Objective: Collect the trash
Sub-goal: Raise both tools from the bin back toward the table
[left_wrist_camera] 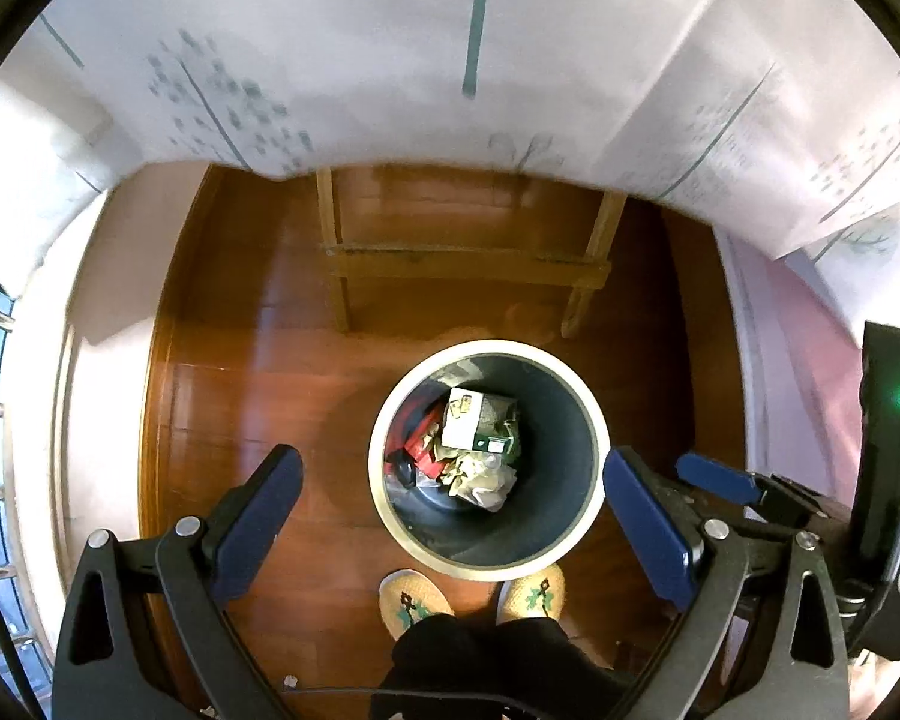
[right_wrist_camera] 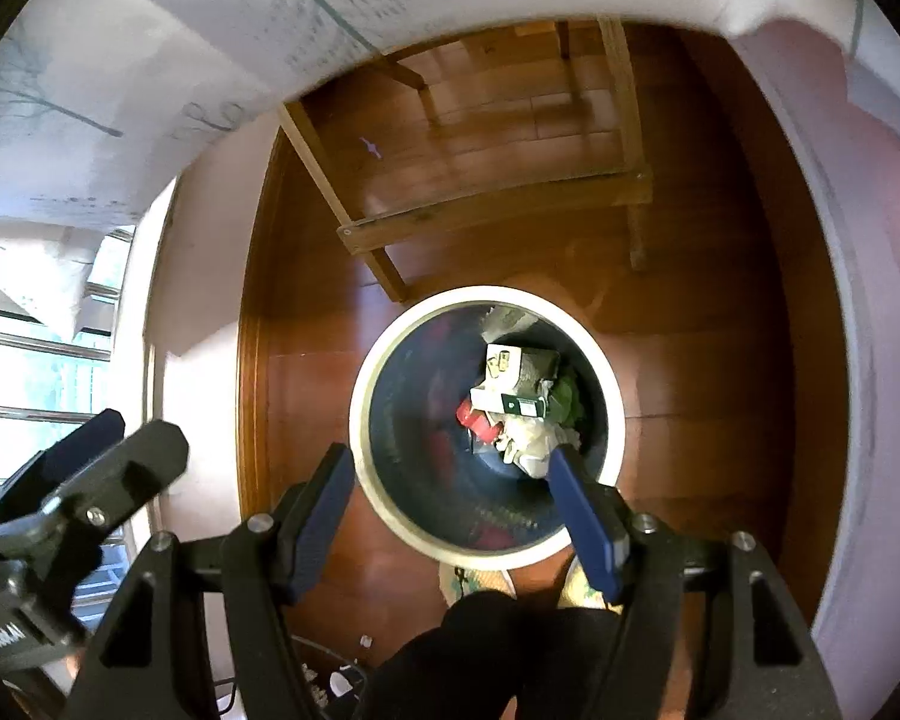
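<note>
the left gripper (left_wrist_camera: 450,510) stood wide open at the bottom of its frame, nothing between its blue pads (left_wrist_camera: 258,525), and the right gripper (right_wrist_camera: 456,507) was spread just as wide and just as empty in the lower middle of its own view. both pointed straight down over the bin (left_wrist_camera: 588,414), a round dark tub with a pale rim, standing on the wooden floor (left_wrist_camera: 258,360) in the centre of each picture, just above the person's patterned slippers (left_wrist_camera: 414,594).

the trash (left_wrist_camera: 477,450) lay at the bottom of the bin: a white carton (left_wrist_camera: 463,423) with a green label on top, crumpled pale paper (left_wrist_camera: 486,483) under it toward the lower edge, and something red (left_wrist_camera: 423,450) to its left. the task looked largely done as far as these pieces went, though what remained elsewhere could not be told.

the carton would likely be light and fairly stiff, though it would cave if squeezed hard; best taken across its narrow sides. the paper would be soft and springy, so a pinch on a thick fold should hold it. the red item was too hidden to judge.

above the bin, wooden table legs (left_wrist_camera: 462,264) crossed the upper middle, under a hanging white printed cloth (left_wrist_camera: 390,60).
</note>
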